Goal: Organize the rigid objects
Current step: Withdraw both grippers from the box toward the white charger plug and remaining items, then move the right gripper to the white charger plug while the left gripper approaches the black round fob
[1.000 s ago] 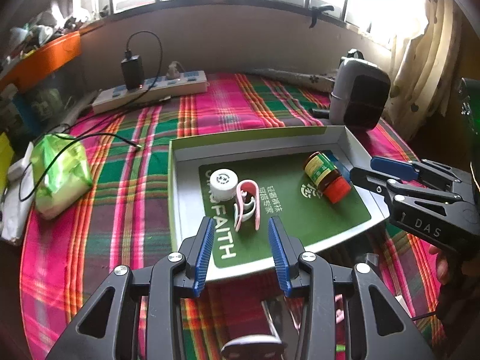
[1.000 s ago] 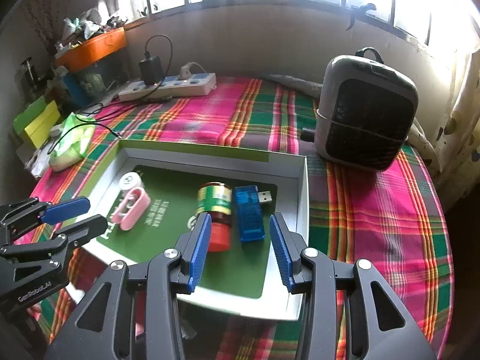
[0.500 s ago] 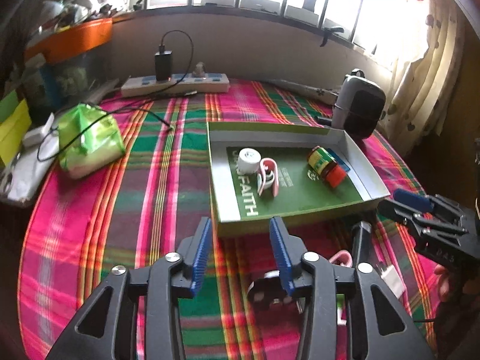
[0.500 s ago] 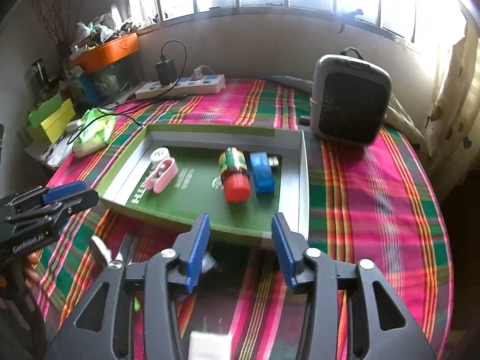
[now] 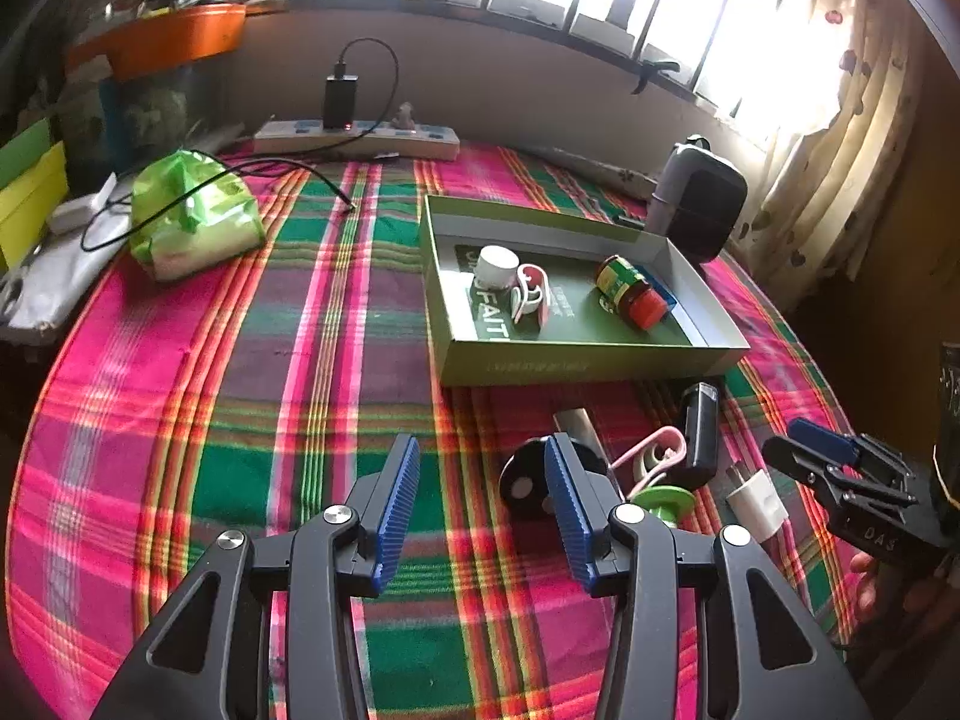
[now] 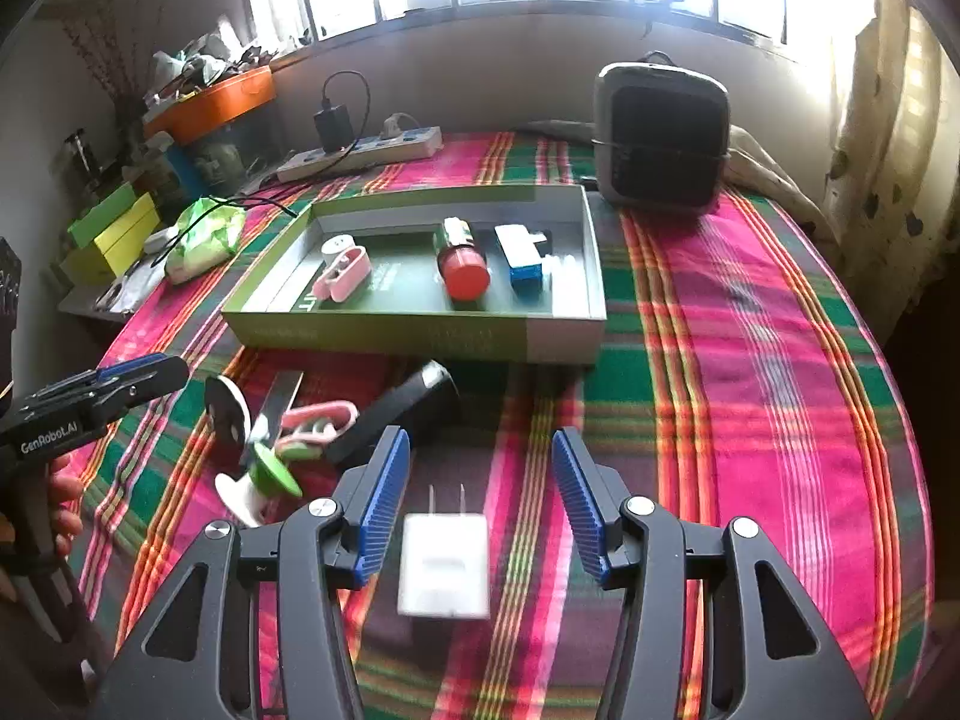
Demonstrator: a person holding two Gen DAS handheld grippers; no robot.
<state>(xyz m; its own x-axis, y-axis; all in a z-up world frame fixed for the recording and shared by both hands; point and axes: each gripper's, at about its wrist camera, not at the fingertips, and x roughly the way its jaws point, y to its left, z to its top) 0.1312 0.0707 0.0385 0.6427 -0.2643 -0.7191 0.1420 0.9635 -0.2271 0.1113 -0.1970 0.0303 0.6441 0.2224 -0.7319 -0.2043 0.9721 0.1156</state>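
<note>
White plug adapter (image 6: 444, 564) flat on plaid tabletop (image 6: 750, 360), prongs toward green box (image 6: 414, 339). Right tool (image 6: 480, 495) released, jaws just opening, astride adapter, not pressing. Left tool (image 5: 480, 498) released, jaws just opening, nothing between; casing reads "GenRobot.AI". Box liner: "FAIT".

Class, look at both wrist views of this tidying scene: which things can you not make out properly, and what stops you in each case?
- Black disc, left wrist view: partly hidden behind the left gripper finger.
- Blue USB stick, left wrist view: mostly hidden behind the red-capped bottle.
- White plug adapter, right wrist view: blurred; markings unreadable.
- Box lettering, both views: partly covered by contents.
- Window ledge clutter: too small and backlit.
</note>
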